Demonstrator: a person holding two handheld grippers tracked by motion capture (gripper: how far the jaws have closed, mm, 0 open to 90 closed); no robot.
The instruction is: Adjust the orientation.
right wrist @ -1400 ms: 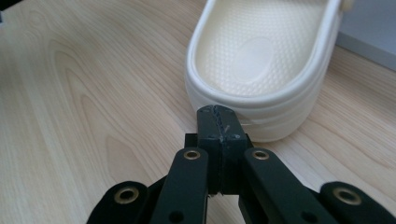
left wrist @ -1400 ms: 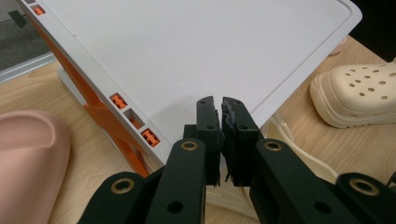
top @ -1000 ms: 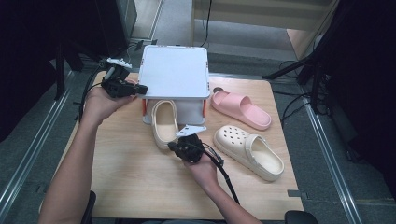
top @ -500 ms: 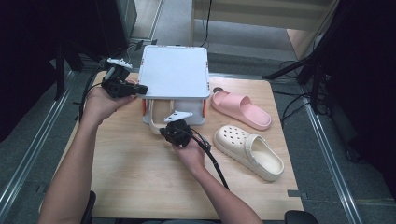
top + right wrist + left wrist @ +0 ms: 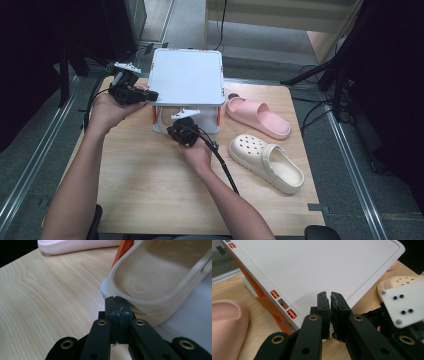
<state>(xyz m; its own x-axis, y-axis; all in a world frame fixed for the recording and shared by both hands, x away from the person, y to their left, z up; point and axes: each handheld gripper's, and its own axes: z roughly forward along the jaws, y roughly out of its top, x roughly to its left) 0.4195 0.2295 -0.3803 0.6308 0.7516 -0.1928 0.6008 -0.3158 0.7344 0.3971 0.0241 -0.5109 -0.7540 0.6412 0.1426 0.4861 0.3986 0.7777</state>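
Observation:
A white two-level rack (image 5: 187,75) with orange struts (image 5: 265,300) stands at the back middle of the table. One cream clog (image 5: 150,277) sits on the rack's lower board, under the top panel. My right gripper (image 5: 176,129) (image 5: 116,298) is shut, and its tips rest against that clog's heel rim. A second cream clog (image 5: 267,162) lies at the front right, with a pink slide (image 5: 257,117) behind it. My left gripper (image 5: 150,95) (image 5: 328,295) is held at the rack's left edge, above the top panel (image 5: 324,267), jaws together with nothing between them.
A pale pink rounded thing (image 5: 227,322) lies on the wood beside the rack, low at the left of the left gripper view. The wooden table (image 5: 145,190) has bare room at the front left. Cables and stands (image 5: 325,75) ring the table.
My right gripper has moved away from me toward the rack, and the cream clog in front of it has slid in under the top panel. The left gripper has stayed put.

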